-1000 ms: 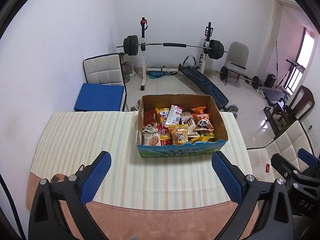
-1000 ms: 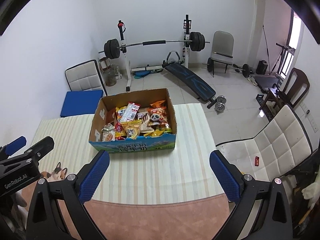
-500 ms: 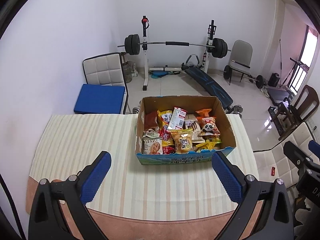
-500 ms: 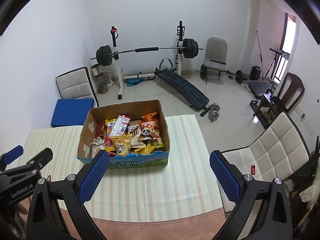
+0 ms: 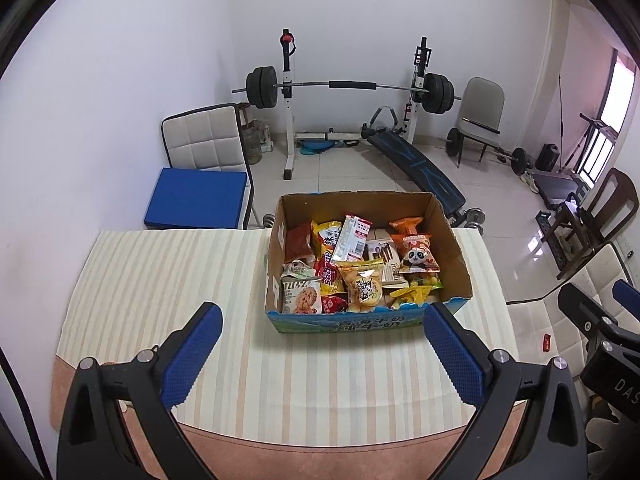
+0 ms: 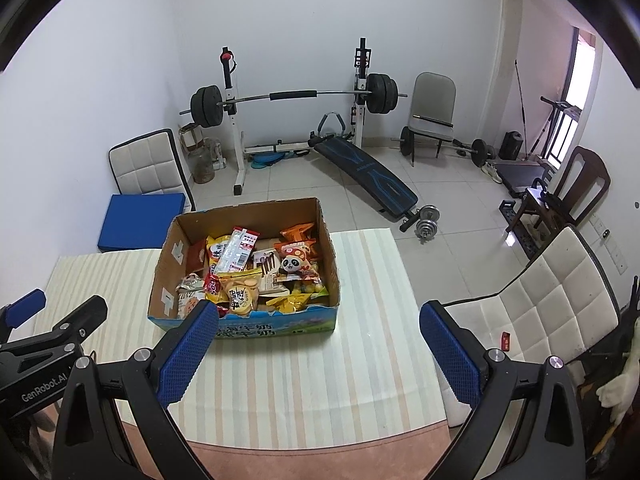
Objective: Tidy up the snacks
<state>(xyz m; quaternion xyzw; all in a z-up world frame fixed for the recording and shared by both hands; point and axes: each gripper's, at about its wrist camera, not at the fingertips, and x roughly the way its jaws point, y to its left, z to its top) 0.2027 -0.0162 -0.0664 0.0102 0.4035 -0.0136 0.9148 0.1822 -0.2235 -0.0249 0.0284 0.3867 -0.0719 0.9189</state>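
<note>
cardboard box (image 5: 452,248) holds snacks (image 5: 360,264); both tongs gape, empty.

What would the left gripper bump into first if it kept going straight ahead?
Probably the cardboard snack box: the open left gripper points at its blue front wall. Only striped tablecloth lies between them, though depth is hard to judge.

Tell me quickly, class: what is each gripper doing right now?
Left gripper: open, holding nothing, short of the snack box.
Right gripper: open, holding nothing.
</note>
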